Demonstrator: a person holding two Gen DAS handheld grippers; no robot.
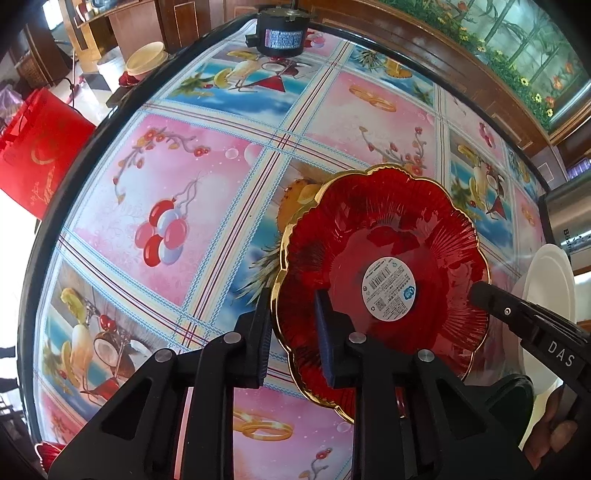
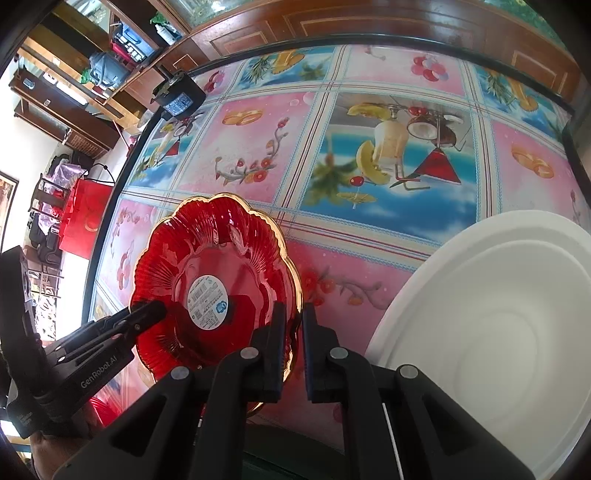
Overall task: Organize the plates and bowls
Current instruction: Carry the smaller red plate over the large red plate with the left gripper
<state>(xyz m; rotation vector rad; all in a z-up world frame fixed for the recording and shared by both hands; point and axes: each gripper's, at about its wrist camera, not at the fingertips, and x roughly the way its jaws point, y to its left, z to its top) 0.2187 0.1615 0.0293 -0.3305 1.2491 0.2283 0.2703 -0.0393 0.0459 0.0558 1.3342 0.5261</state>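
On the bench (image 1: pixel 207 177) we see the red plate (image 1: pixel 380 280), rim pinched by left hand-held gripper (image 1: pixel 295 332) and right hand-held gripper (image 2: pixel 293 347); white plate (image 2: pixel 498 325) beside.

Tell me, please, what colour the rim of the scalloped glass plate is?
Gold, edging the red scalloped glass plate; clearest in the left wrist view.

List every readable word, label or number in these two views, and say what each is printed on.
"DAS": on the right gripper arm, left wrist view.
"GenRobot.AI": on the left gripper arm, right wrist view.
"B...": cut off, on a steel container.
Round sticker on the red glass plate: barcode, print too small.
Black motor label: too blurred.
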